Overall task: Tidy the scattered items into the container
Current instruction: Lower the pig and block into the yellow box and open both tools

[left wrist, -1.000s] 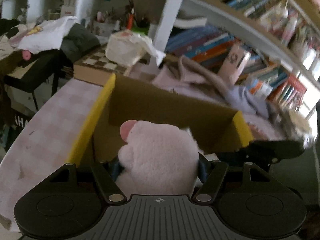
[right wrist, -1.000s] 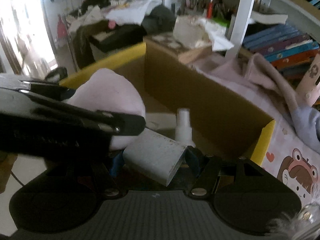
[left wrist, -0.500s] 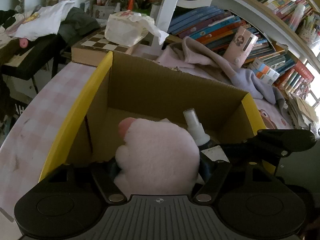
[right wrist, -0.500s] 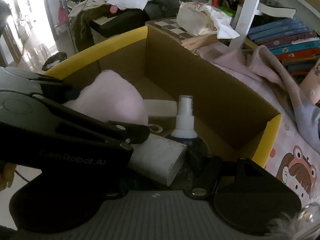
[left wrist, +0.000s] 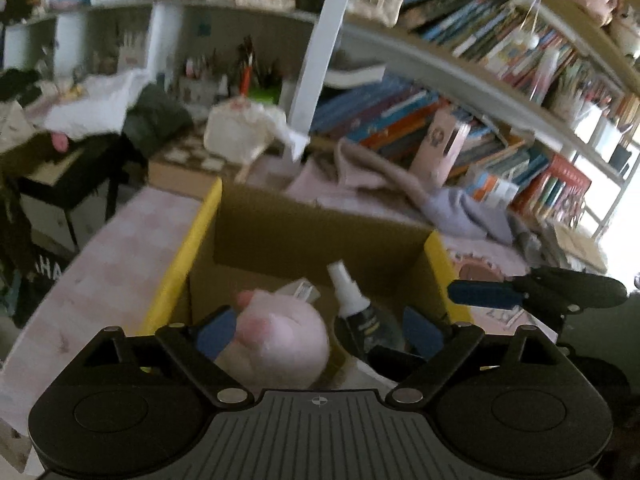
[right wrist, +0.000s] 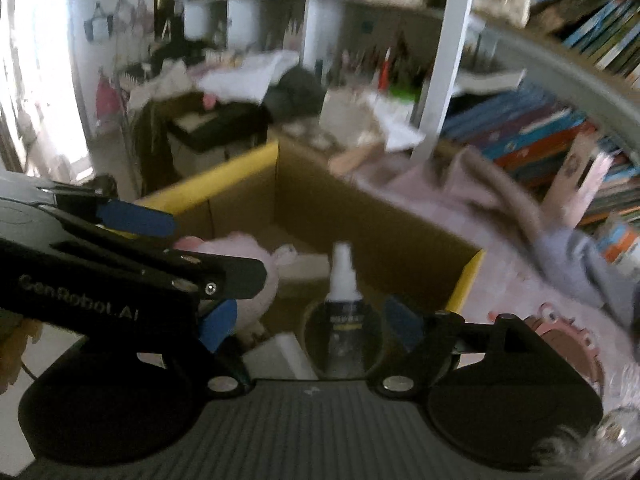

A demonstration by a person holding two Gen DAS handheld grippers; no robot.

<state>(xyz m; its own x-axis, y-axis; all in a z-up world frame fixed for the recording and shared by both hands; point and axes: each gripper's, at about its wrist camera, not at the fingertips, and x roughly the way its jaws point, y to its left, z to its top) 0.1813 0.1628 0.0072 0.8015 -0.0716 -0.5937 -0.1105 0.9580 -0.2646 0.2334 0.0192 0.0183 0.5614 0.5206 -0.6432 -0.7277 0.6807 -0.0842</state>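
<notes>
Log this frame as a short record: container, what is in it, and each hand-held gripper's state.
container: cardboard box with yellow flap edges, open top
contents: pink plush toy, spray bottle standing upright, white flat box
left hand-held gripper: open, above the plush toy, not gripping it
right hand-held gripper: open, holding nothing
surroundings: bookshelf behind the box

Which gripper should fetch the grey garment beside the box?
Right, probably: the open right gripper is nearer the grey garment; the left gripper hangs over the pink plush in the box.
</notes>
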